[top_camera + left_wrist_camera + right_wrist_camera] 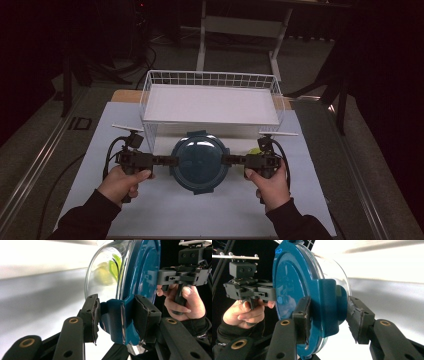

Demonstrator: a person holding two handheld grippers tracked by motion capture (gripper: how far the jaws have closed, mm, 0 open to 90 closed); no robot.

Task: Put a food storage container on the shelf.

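Observation:
A round glass container with a dark blue lid (200, 161) hangs between my two grippers, just in front of the wire basket. My left gripper (172, 160) is shut on the lid's left side clip (113, 320), one pad on either face of it. At the opposite side my right gripper (226, 160) is shut on the lid's right clip (329, 307). Through the clear bowl wall (105, 272) I see yellow-green contents, blurred. In the left gripper view the lid (142, 270) stands on edge, and so does the lid (289, 290) in the right gripper view.
A white wire basket (210, 80) holding a flat white board stands behind the container, on a white mat (165, 210). A small yellow-green object (255, 150) lies by the right gripper. Table legs and cables sit on the dark floor beyond.

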